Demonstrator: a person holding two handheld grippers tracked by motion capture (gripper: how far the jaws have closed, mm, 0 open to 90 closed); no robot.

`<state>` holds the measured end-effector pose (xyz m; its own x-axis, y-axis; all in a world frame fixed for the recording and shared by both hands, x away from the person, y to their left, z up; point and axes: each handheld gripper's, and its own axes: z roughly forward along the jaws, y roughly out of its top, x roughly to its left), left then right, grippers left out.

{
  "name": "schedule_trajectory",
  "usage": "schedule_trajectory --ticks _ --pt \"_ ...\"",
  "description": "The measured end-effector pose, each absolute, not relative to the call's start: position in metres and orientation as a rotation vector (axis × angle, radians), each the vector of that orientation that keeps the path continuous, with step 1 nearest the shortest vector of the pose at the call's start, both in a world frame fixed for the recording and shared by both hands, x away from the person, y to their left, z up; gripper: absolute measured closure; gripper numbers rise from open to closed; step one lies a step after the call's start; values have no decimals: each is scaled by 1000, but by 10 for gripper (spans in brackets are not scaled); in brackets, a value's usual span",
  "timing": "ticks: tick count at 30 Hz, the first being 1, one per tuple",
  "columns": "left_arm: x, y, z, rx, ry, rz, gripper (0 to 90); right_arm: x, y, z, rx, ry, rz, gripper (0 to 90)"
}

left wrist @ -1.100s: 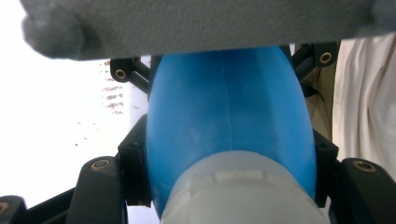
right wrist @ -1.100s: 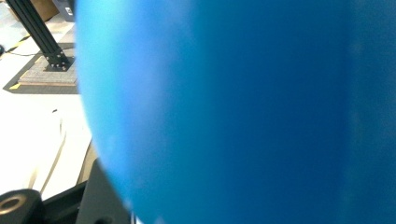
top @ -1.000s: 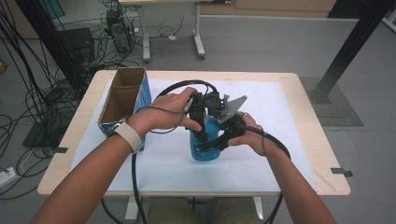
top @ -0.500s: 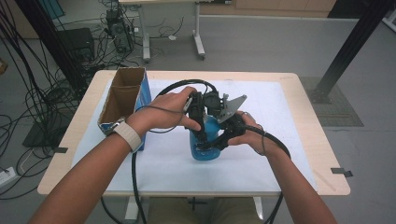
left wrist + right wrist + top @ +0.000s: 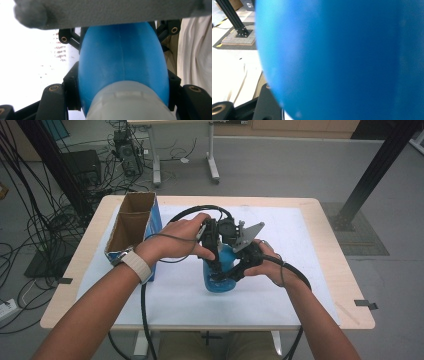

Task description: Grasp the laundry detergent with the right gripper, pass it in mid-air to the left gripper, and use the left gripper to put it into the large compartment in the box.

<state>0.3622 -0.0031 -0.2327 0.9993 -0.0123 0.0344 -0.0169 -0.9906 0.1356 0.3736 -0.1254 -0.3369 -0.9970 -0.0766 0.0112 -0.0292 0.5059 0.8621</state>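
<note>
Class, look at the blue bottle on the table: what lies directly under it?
The blue bottle stands on a white sheet spread over the wooden table. The patch under its base is covered. The left gripper and right gripper clamp its sides.

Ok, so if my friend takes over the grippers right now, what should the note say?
Left hand-held gripper: shut on the blue bottle, jaws clamped on both sides of its body near the pale cap.
Right hand-held gripper: also shut on the blue bottle, from the other side.
Where things are: the bottle is over the white sheet at mid-table, between both hands. The open cardboard box stands at the left of the table.
Done: both grippers have a hold on the bottle.
Left: probably working the cap or moving the bottle, perhaps to the box; I can't tell which. Keep both grips firm.
</note>
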Motion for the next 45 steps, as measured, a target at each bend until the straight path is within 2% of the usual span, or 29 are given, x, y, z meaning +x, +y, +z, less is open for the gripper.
schedule_trajectory --ticks 42,43,45 --pt "357 -2 -225 3001 -13 67 377 370 -124 -334 114 -2654 -1589 423" --pt "357 -2 -225 3007 -12 65 378 370 -124 -334 114 -2651 -1590 417" --pt "357 -2 -226 3011 -5 62 378 370 -126 -334 87 -2662 -1585 252"
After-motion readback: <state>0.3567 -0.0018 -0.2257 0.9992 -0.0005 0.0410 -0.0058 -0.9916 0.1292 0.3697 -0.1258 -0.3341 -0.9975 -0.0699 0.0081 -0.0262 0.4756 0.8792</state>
